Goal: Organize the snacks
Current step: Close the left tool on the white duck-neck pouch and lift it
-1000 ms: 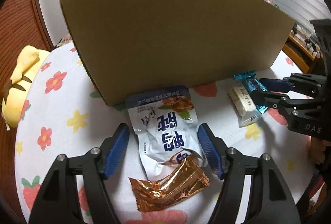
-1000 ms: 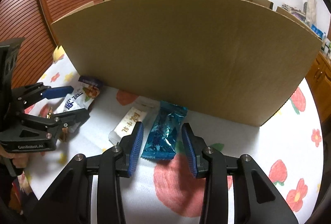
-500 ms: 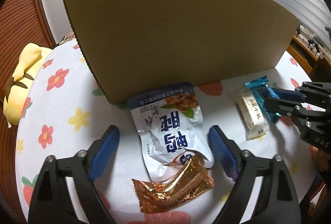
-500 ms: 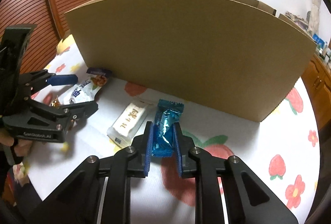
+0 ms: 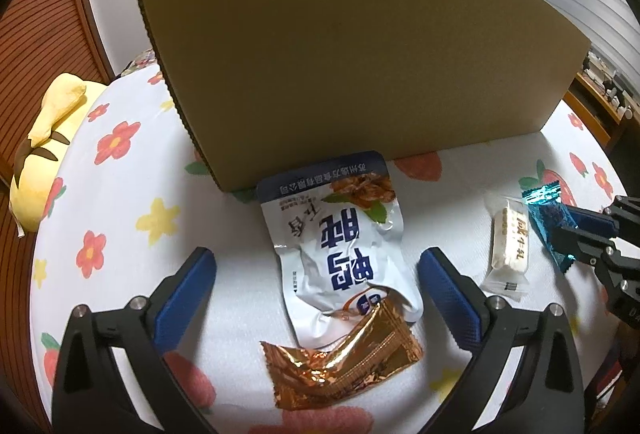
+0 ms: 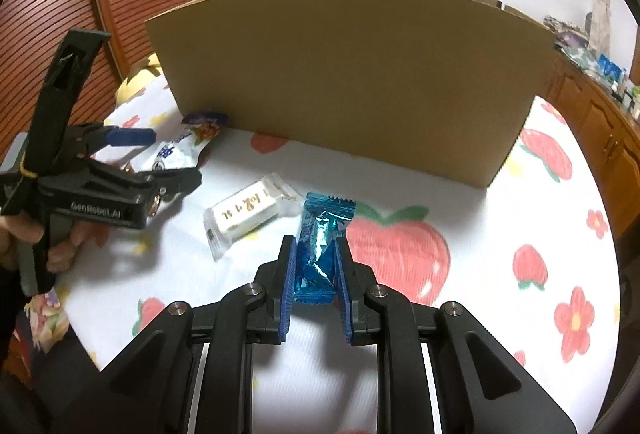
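The right claw (image 6: 316,276) is clamping the blue packet (image 6: 320,250) between its blue pads, the packet lying on the flowered worktop (image 6: 500,314) near the cardboard box (image 6: 352,73). At the packet's nine o'clock a white bar (image 6: 244,215) is lying just beside it. The left claw (image 5: 316,290) is standing wide open and holding nothing, its fingers flanking a white pouch (image 5: 340,242), which is overlapping a copper wrapper (image 5: 344,362) at its six o'clock.
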